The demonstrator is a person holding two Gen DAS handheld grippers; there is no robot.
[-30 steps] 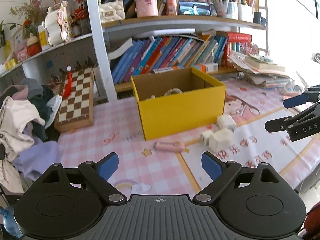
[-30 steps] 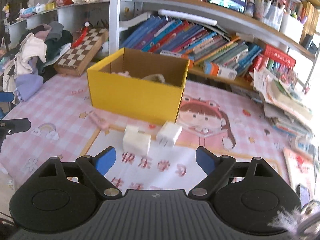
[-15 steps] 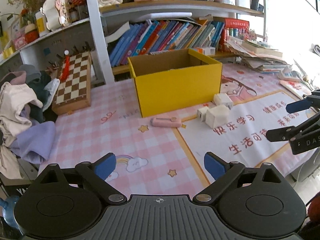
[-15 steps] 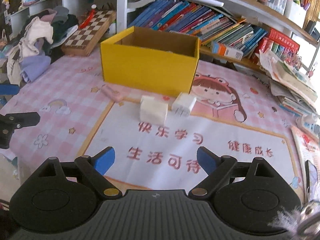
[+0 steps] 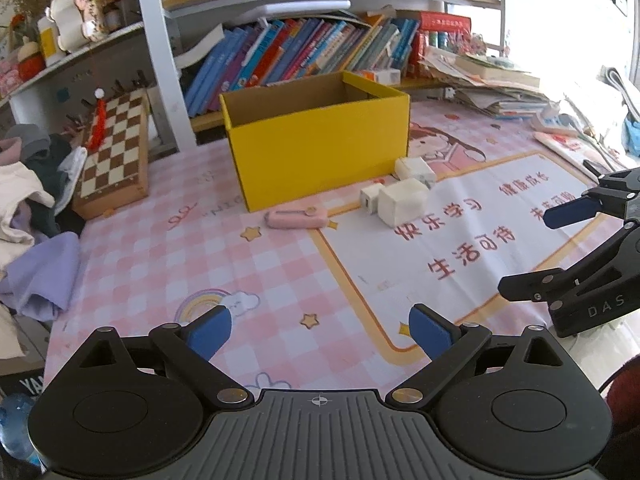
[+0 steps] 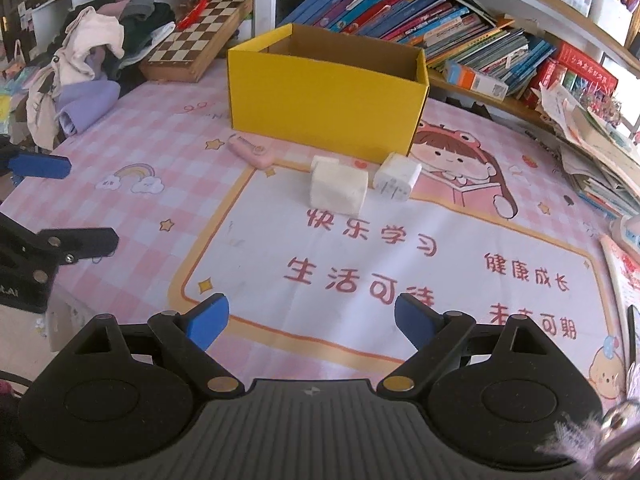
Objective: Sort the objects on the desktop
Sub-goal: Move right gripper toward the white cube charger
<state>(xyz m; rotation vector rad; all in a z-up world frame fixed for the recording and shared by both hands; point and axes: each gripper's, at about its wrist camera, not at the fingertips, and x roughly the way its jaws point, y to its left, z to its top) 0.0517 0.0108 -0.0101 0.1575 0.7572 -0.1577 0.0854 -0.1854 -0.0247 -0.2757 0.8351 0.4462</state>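
An open yellow cardboard box (image 5: 320, 148) (image 6: 324, 108) stands on the pink checked table mat. Before it lie a pink slim case (image 5: 296, 219) (image 6: 251, 152), a large white charger block (image 5: 402, 202) (image 6: 338, 188), a small white plug (image 5: 370, 198) and a white adapter (image 5: 416, 168) (image 6: 396, 178). My left gripper (image 5: 320, 330) hovers open over the mat's near left part, nothing between its blue pads. My right gripper (image 6: 311, 320) is open and empty too, over the white printed panel. Each shows in the other's view: right gripper (image 5: 548, 252), left gripper (image 6: 60, 204).
A folded chessboard (image 5: 114, 152) (image 6: 200, 40) leans at the back left beside a pile of clothes (image 5: 32, 200) (image 6: 92, 52). Rows of books (image 5: 304, 52) fill the shelf behind the box. Stacked papers (image 5: 492, 84) crowd the right edge.
Both cameras have tilted down and sunk toward the table, so the box and small items sit higher and farther in view. Both grippers' jaws stand slightly wider.
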